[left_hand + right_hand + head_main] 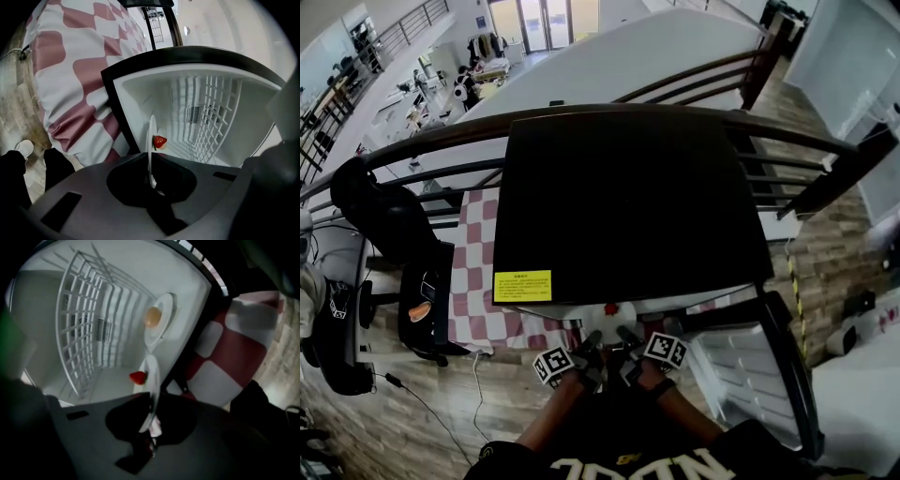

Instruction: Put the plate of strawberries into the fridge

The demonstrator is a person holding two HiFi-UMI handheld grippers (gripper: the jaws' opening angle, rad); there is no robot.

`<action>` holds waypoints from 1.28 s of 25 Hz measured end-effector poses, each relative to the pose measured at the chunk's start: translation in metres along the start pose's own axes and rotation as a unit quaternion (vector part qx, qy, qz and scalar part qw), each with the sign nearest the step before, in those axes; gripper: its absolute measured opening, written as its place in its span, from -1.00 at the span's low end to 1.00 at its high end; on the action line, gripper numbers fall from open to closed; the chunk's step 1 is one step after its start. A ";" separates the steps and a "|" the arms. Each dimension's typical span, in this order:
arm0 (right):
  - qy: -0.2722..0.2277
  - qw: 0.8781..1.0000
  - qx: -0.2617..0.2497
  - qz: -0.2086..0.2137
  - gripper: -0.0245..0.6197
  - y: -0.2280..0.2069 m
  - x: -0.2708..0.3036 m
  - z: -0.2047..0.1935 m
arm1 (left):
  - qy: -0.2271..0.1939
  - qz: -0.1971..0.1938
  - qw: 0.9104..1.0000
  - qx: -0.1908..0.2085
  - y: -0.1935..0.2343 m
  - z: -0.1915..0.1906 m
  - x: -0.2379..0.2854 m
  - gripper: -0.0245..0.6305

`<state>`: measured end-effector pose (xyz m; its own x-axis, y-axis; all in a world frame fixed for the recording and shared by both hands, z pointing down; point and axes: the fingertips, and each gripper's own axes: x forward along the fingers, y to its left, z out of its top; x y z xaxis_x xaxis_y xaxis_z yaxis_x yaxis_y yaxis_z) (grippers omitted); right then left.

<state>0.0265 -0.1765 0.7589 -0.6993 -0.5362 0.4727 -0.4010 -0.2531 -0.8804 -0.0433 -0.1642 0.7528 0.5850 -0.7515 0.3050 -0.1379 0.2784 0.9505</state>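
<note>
Head view: left claw (591, 345) and right claw (628, 339) side by side, angled down, both clenched on plate (598, 317) rim at front edge of fridge (628, 187). One strawberry (612, 308) visible; fridge top hides interior.

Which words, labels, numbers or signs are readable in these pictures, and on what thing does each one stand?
Yellow rectangular label on the black fridge top: print too small to read.
Pale letters on the person's dark shirt: cut off, unreadable.
Black-and-white square marker cubes: patterns, no words.
Both gripper views: no text.
</note>
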 end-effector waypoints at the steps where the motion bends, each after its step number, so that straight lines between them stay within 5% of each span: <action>1: 0.000 1.000 0.001 -0.001 -0.79 -0.001 0.001 0.001 | -0.001 0.001 1.000 -0.001 0.000 0.001 0.002 -0.83; 20: 0.026 1.000 0.001 -0.003 -0.79 0.005 0.033 0.019 | -0.078 0.027 0.996 -0.021 0.006 0.046 0.030 -0.84; 32: 0.035 0.999 -0.017 -0.008 -0.79 0.011 0.045 0.028 | -0.088 0.046 0.995 0.018 0.001 0.060 0.038 -0.83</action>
<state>0.0075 -0.2262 0.7690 -0.7313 -0.4749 0.4895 -0.4316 -0.2334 -0.8713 -0.0690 -0.2287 0.7688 0.4206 -0.8177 0.3930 -0.2153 0.3308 0.9188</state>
